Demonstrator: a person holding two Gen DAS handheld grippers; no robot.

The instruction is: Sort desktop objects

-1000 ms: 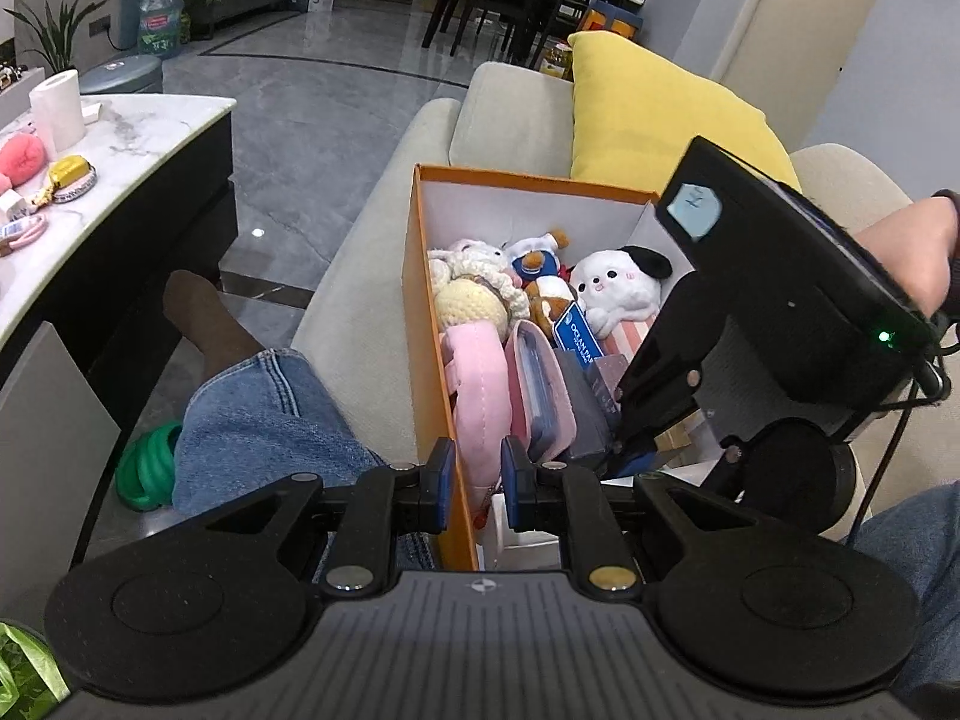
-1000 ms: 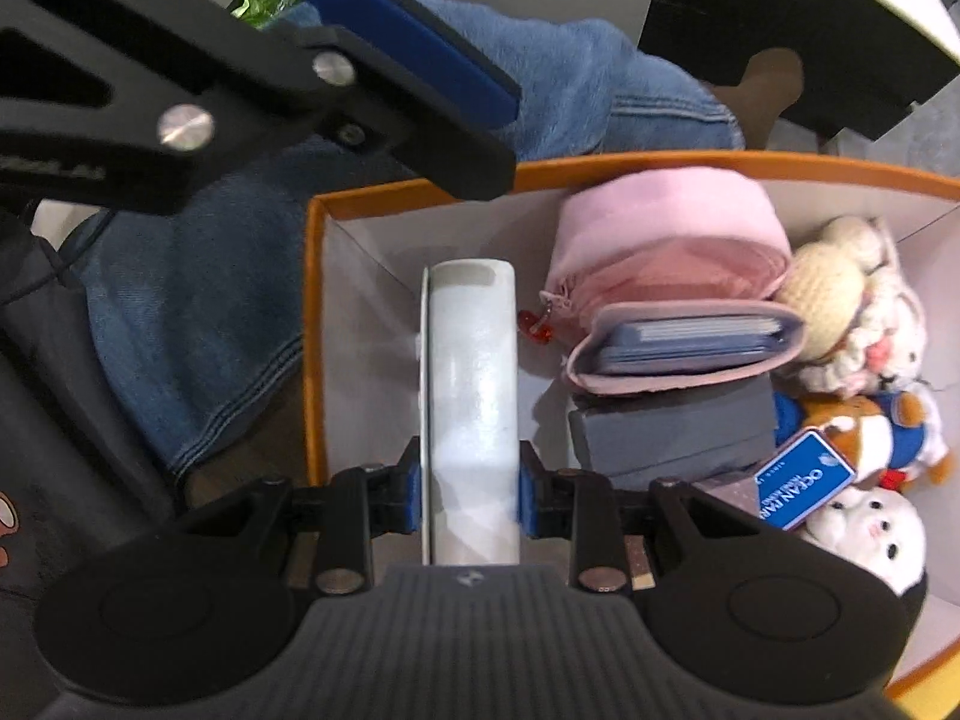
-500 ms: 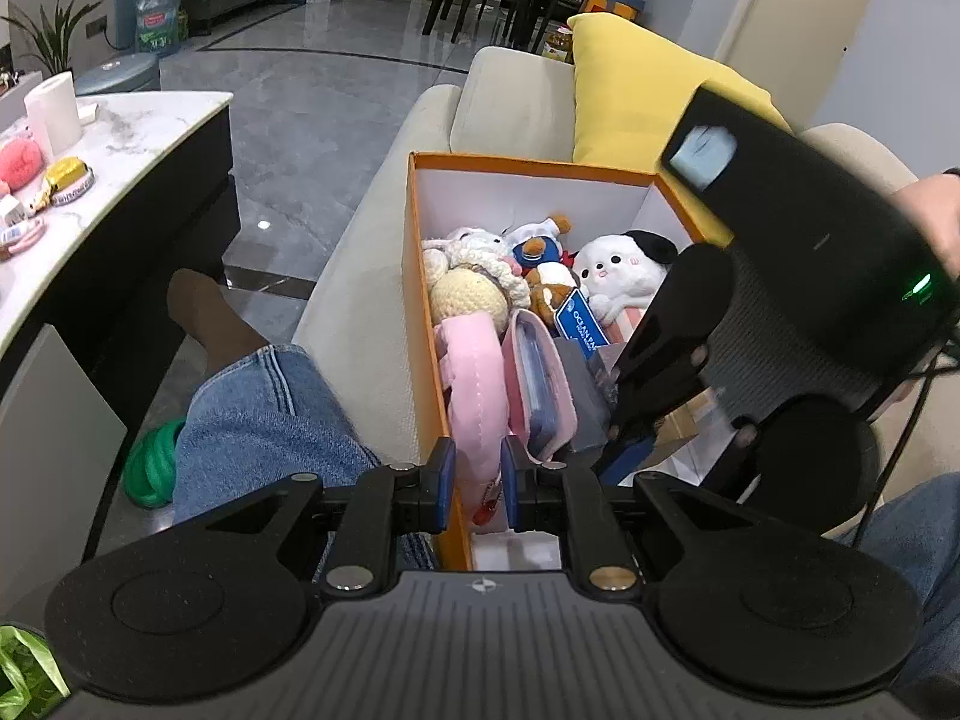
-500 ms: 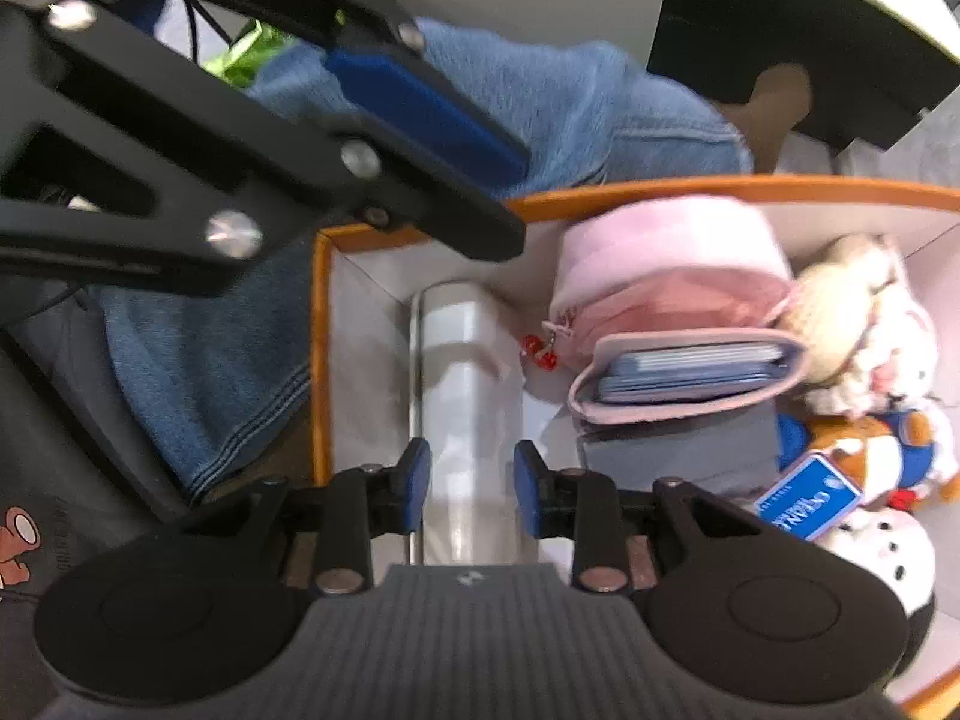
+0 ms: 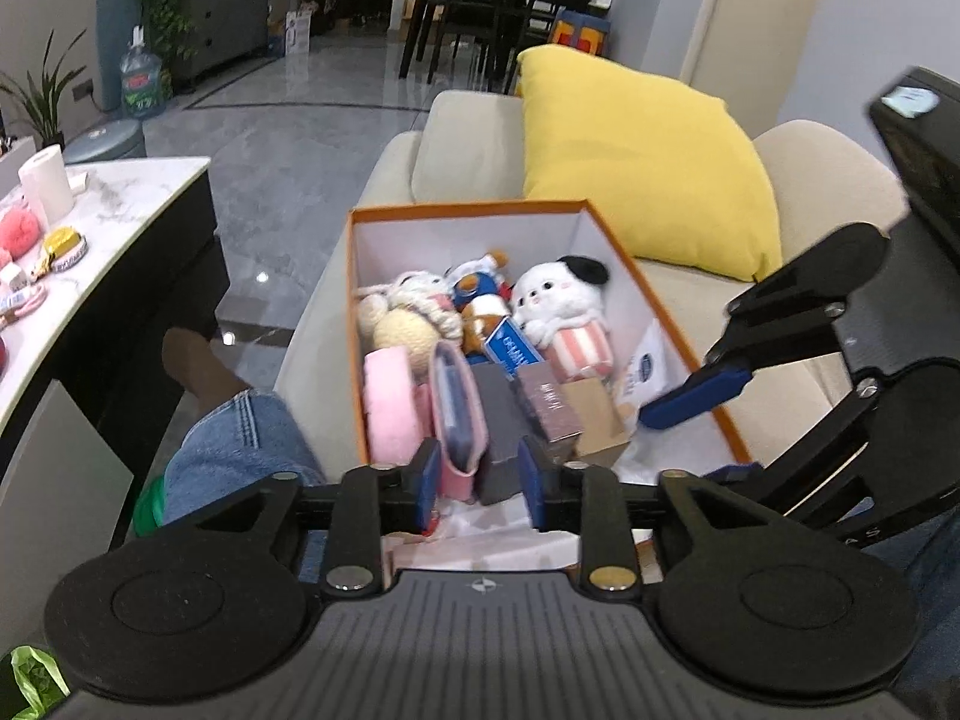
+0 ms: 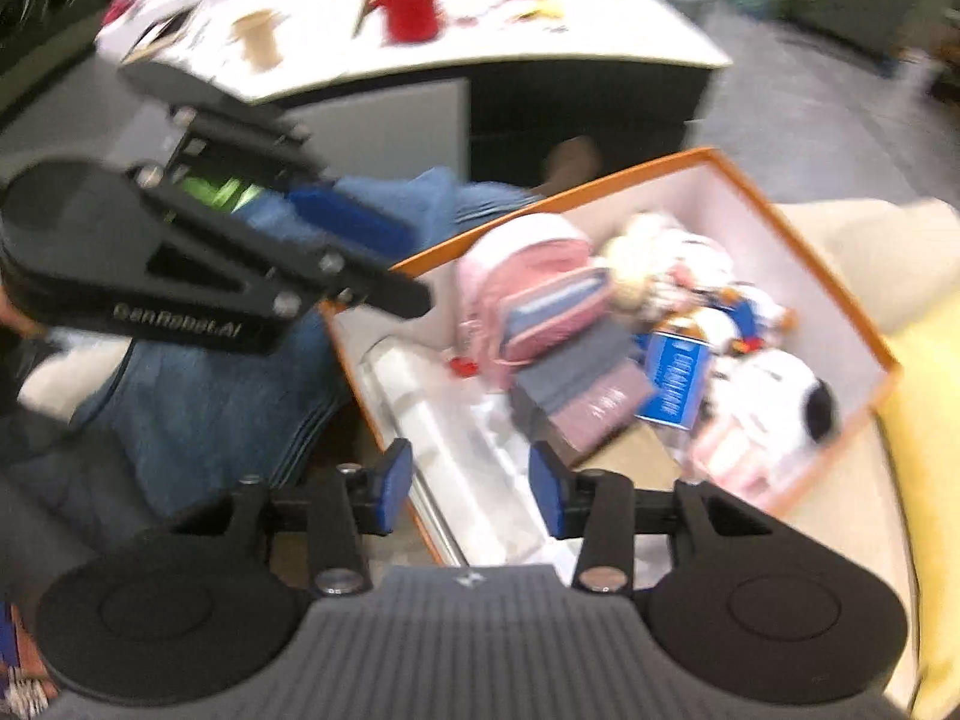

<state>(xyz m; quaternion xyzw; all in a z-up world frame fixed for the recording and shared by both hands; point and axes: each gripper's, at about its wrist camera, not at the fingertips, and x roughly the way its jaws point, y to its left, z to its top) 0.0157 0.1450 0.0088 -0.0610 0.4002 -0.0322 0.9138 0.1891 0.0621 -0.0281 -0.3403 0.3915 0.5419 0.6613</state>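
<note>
An orange box (image 5: 462, 211) sits on the sofa and holds plush toys (image 5: 564, 306), a pink pouch (image 5: 459, 414) and small cartons (image 5: 549, 408). A white case (image 6: 456, 438) lies in the box's near end in the right wrist view. My left gripper (image 5: 478, 479) is open and empty above the box's near end. My right gripper (image 6: 470, 487) is open and empty, raised over the near corner of the orange box (image 6: 798, 216). The right gripper also shows in the left wrist view (image 5: 696, 402). The left gripper shows in the right wrist view (image 6: 372, 264).
A yellow cushion (image 5: 642, 162) leans on the sofa back behind the box. A marble table (image 5: 102, 198) at the left carries a paper roll (image 5: 47, 183) and small items. In the blurred right wrist view a red cup (image 6: 414, 12) stands on that table. A jeans-clad knee (image 5: 240, 444) is beside the box.
My right gripper let go of the white case, opened and pulled back up out of the box. My left gripper opened wider and shifted over the box's end.
</note>
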